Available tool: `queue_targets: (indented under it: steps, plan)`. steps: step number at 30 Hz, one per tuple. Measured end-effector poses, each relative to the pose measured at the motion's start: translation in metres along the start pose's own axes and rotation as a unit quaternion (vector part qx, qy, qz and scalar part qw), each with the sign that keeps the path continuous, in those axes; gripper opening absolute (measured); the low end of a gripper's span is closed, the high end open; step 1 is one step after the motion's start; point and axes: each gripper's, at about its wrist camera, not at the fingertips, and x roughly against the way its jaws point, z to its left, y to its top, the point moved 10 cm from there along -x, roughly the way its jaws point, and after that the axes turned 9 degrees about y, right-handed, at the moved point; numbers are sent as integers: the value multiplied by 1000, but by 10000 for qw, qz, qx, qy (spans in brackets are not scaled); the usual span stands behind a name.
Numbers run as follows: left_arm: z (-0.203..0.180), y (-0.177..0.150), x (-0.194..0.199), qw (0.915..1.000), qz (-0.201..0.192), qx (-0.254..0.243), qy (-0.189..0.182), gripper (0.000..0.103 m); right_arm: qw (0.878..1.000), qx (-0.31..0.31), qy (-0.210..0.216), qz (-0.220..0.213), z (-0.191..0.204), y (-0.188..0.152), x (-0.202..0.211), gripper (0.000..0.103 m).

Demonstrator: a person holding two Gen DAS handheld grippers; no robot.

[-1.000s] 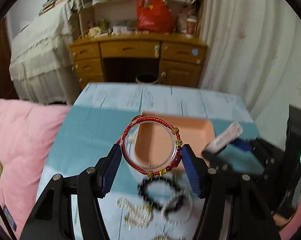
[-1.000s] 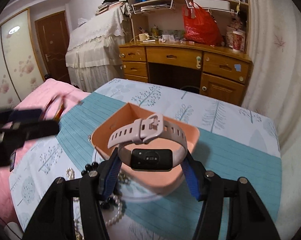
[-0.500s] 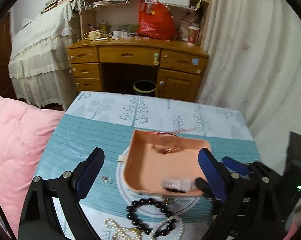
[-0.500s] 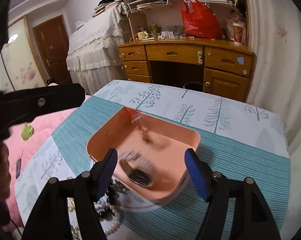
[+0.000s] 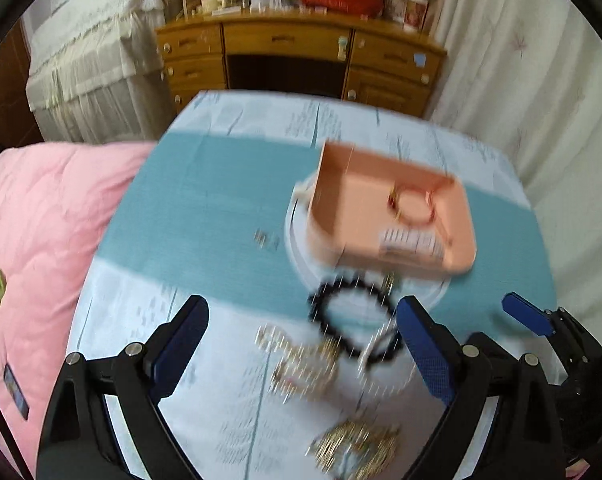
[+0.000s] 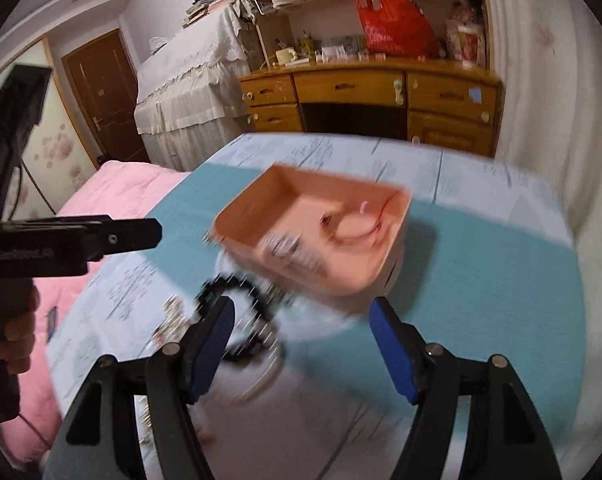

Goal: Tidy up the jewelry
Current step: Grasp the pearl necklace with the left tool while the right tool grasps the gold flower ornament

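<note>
Both tools are spread wide and hold nothing: left tool (image 5: pixel 301 336), right tool (image 6: pixel 301 344). The orange tray (image 5: pixel 333 216) sits near the desk's (image 5: pixel 205 208) far edge, black bead bracelet (image 5: pixel 351 314) just beside it.

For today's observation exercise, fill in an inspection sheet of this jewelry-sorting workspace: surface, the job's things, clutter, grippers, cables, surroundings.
Surface: table under a teal and white tree-print cloth.
Job's things: orange tray holds a red bracelet and a pale watch; black bead bracelet, pearls and gold chains lie on the cloth nearer the cameras. All blurred.
Clutter: small metal piece on the teal stripe, too blurred to identify.
Grippers: left gripper open, empty; right gripper open, empty.
Cables: nothing seen on the table.
Surroundings: pink quilt, wooden desk, red bag, curtain, door.
</note>
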Motion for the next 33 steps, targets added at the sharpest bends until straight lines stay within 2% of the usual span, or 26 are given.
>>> queue_targets:
  steps: [5,10,17,20,22,24,28,33]
  plan:
    - [-1,-47,3,9981,304,-436,-308,94,9994,57,110,326,33,-50,13,70]
    - [-6,-80,0,9937,595,-889,-347,94,9973,296,144,662,63,-89,18,70]
    - [-4,-99,-6,9857,830,-1408,-412,94,9943,869,-105,605,94,-107,17,70]
    - [-4,-98,-12,9830,850,-1564,-456,94,9933,960,-249,594,105,-111,11,63]
    - [-6,-95,-17,9810,816,-1680,-533,94,9934,919,-360,582,110,-112,7,50]
    - [-9,-91,-21,9783,761,-1832,-601,94,9926,898,-588,562,113,-111,0,43]
    - [-14,-83,-33,9732,606,-2132,-615,94,9925,717,-868,478,118,-109,-12,34]
    - [-23,-77,-46,9651,543,-2428,-818,94,9909,368,-1226,414,117,-108,-24,29]
